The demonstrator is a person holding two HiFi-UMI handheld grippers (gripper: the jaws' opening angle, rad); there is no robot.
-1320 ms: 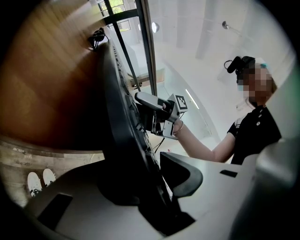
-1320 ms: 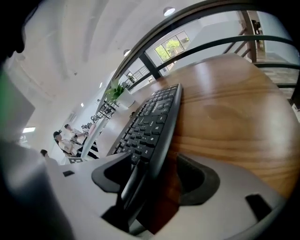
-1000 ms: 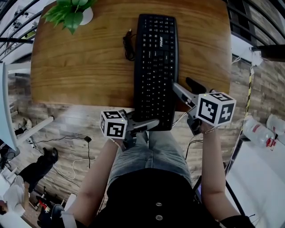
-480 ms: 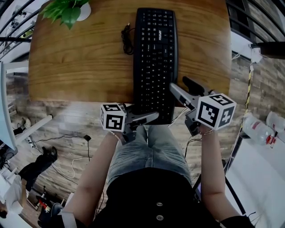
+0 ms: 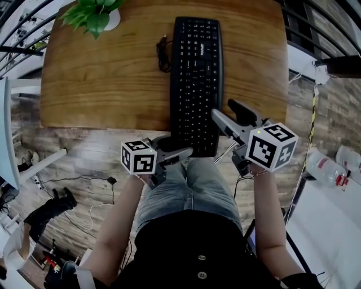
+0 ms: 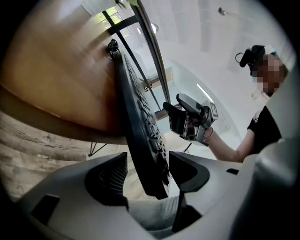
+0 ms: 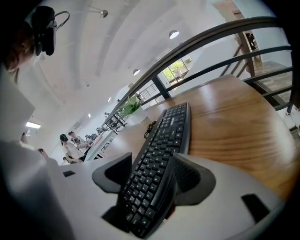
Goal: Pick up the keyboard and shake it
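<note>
A black keyboard (image 5: 197, 73) lies lengthwise on the wooden table (image 5: 113, 73), its near end past the table's front edge. My left gripper (image 5: 180, 145) is at the keyboard's near left corner. Its jaws have just been opening, and in the left gripper view the keyboard (image 6: 140, 140) stands between them with a gap on each side of the left gripper (image 6: 147, 171). My right gripper (image 5: 224, 108) is at the near right side. In the right gripper view the keyboard (image 7: 164, 136) fills the space between the jaws of the right gripper (image 7: 150, 173), whose pads press on it.
A green plant in a white pot (image 5: 96, 14) stands at the table's far left. The keyboard's coiled cable (image 5: 163, 53) lies left of it. Black railings run behind the table. The person's legs are below the keyboard's near end. Cables and clutter lie on the floor at left.
The left jaws have spread apart off the keyboard's near corner, and that gripper has dropped slightly toward the left. The right gripper has shifted a little while still around the keyboard.
</note>
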